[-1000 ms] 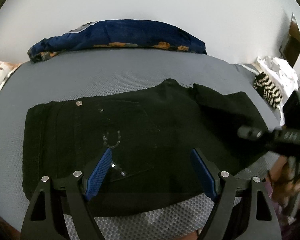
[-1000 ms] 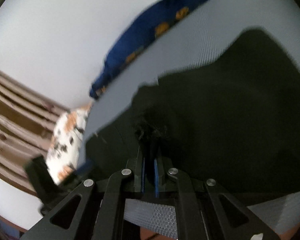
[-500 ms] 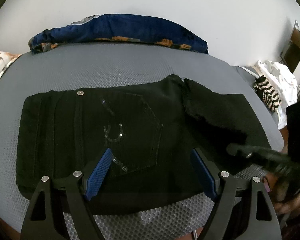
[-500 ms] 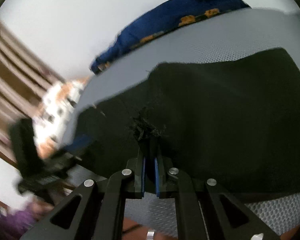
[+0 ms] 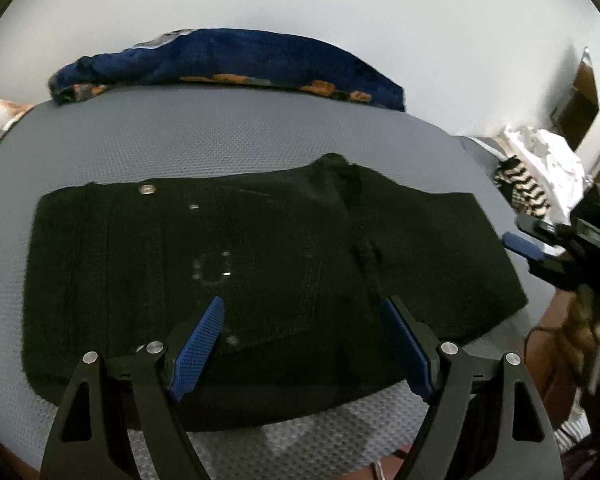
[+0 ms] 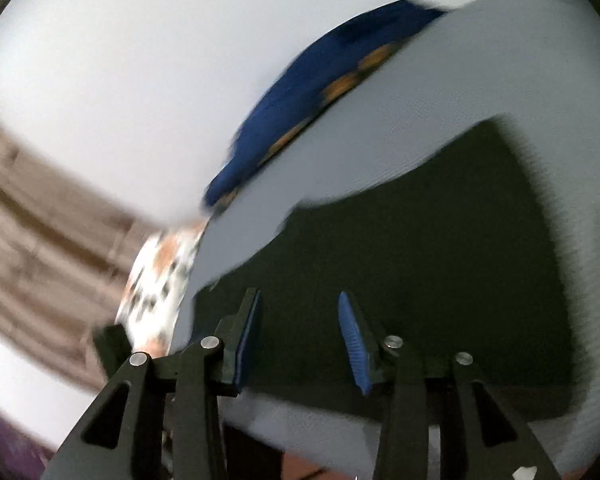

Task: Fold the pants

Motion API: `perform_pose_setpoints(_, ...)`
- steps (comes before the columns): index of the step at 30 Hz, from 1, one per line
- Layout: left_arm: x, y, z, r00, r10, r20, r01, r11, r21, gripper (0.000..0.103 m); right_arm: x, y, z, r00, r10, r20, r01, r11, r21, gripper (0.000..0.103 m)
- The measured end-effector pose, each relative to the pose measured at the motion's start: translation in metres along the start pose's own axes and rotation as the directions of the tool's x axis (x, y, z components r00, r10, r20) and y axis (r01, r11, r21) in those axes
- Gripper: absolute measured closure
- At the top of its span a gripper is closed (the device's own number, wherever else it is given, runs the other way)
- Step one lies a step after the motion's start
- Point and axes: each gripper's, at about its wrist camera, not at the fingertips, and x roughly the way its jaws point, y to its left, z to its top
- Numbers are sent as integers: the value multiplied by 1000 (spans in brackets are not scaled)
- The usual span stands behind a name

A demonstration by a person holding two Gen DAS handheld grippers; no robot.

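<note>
Right gripper (image 6: 300, 308) now parted and apparently empty above black pants (image 5: 260, 272); left gripper (image 5: 302, 314) wide apart, empty.

The right gripper (image 6: 300, 304) has changed from fully closed, with a tuft of the black pants (image 5: 260, 272) pinched between its blue pads, to spread apart with nothing between the pads; the fabric it held now lies flat on the grey mattress (image 5: 204, 140). In the left wrist view the same gripper (image 5: 520, 242) has shifted from above the right end of the garment to a position beside its right edge, clear of the cloth. The folded-over leg section at the right end has settled lower and flatter than one second ago. The right wrist view has rotated, and its background is now motion-blurred.
</note>
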Motion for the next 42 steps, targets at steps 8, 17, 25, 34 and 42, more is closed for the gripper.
perform_pose_setpoints(8, 13, -45, 16, 998, -50, 23, 47, 992, 119, 22, 15, -40, -11, 981, -176, -83, 163, 976, -144, 70)
perform_pose_setpoints(17, 76, -94, 6, 996, 54, -76, -29, 954, 298, 23, -6, -42, -2, 997, -66, -43, 62, 993, -97, 67)
perform_pose_setpoints(25, 62, -81, -21, 999, 16, -49, -6, 978, 210, 25, -1, -76, -2, 996, -39, -80, 39, 999, 2, 67)
perform_pose_setpoints(34, 46, -48, -4, 982, -167, -88, 166, 986, -25, 23, 8, -64, 0, 997, -38, -72, 39, 999, 10, 55)
perform_pose_setpoints(42, 64, -73, -12, 963, -204, -174, 217, 974, 61, 69, 9, -71, 2, 998, -7, -61, 11, 998, 66, 55)
